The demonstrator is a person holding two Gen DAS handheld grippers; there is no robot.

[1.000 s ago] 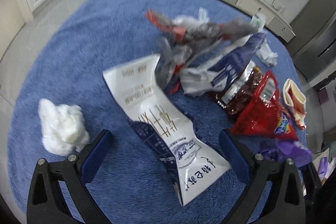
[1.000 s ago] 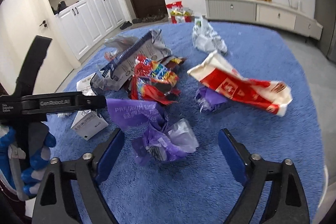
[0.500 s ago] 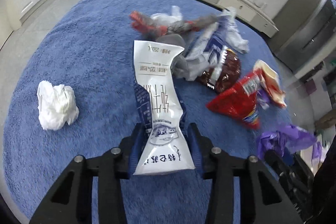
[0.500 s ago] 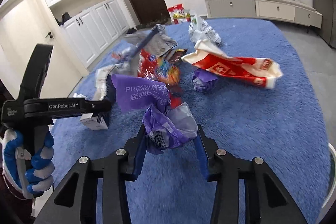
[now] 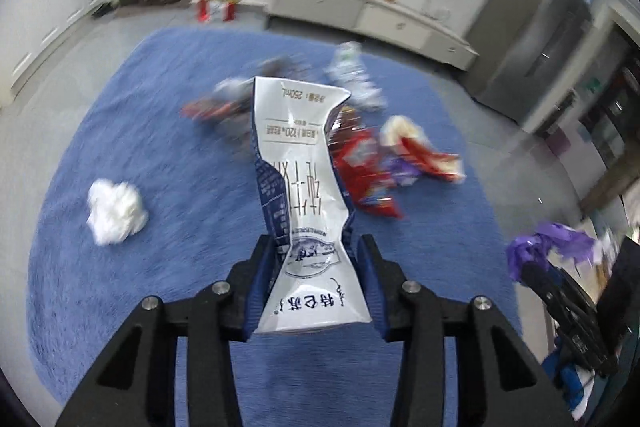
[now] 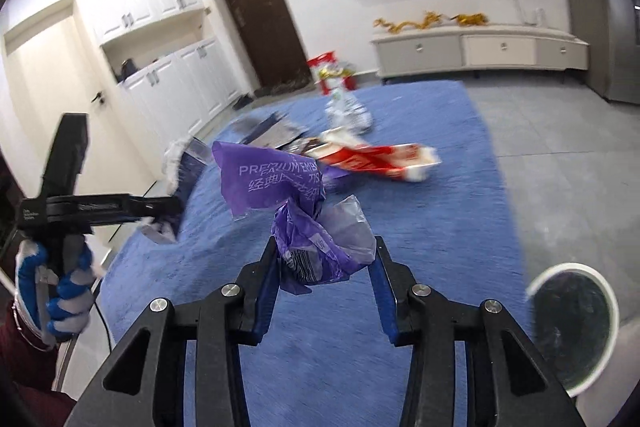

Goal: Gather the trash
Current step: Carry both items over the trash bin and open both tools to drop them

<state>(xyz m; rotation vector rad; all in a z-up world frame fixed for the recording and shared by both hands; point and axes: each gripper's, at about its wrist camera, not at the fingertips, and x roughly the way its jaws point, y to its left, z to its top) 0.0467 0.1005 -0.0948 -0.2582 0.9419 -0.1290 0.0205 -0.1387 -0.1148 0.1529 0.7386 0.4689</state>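
Left wrist view
- Left gripper [image 5: 316, 277]: its fingers are closed on the lower end of the flattened milk carton [image 5: 302, 187], which is held up above the blue rug [image 5: 160, 155].
- Carton handling: judged light and already crushed; the creased board is stiff enough to stand upright from the jaws. The pinched waist where it is held looks the best hold.
- Tissue wad [image 5: 116, 213]: seen near the rug's left edge, well apart from the other litter; judged soft, weightless, easily squeezed.
- Wrapper pile [image 5: 360, 155]: blurred, lying towards the rug's far side; thin foil and plastic, likely slippery.

Right wrist view
- Right gripper [image 6: 326, 277]: its fingers are clamped on the crumpled purple plastic wrapper [image 6: 288, 203], lifted clear of the rug [image 6: 440, 227].
- Wrapper handling: judged limp and feather-light; the bunched knot is the sound hold, since loose flaps could slide out.
- Red and white bag [image 6: 380, 159]: lying past the held wrapper, mid-rug.
- White-rimmed bin [image 6: 572, 311]: seen off the rug's right edge, dark-lined; contents cannot be told.
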